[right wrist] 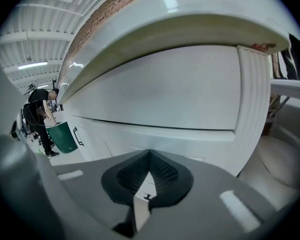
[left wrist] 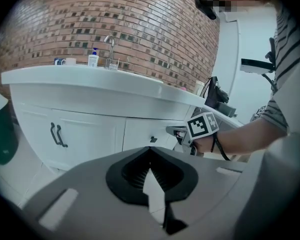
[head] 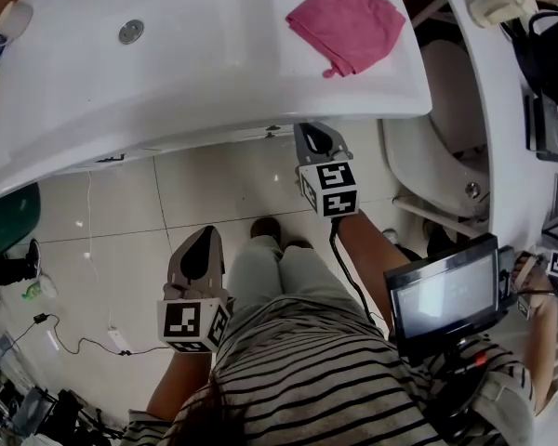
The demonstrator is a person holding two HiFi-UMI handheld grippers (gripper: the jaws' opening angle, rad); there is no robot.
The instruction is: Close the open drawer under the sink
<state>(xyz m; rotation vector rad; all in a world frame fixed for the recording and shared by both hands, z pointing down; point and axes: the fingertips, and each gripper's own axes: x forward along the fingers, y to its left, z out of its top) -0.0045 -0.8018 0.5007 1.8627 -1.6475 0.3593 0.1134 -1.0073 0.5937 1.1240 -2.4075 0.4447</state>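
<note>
The white cabinet under the sink (left wrist: 90, 134) has a drawer front (right wrist: 155, 91) that fills the right gripper view from very near. Seen from the head view, my right gripper (head: 318, 137) points at the cabinet just under the rim of the white counter (head: 214, 110), shut and empty. It cannot be told whether the tip touches the front. In the left gripper view the same right gripper (left wrist: 176, 131) sits close to the front, right of a small knob (left wrist: 153, 139). My left gripper (head: 203, 240) hangs back over the floor tiles, shut with nothing in it.
A pink cloth (head: 347, 23) lies on the counter beside the basin drain (head: 131, 32). A white toilet (head: 446, 128) and a small monitor (head: 444, 291) are to the right. A green bin (head: 9, 216) and floor cables (head: 74, 347) are to the left. Another person (right wrist: 40, 116) stands far off.
</note>
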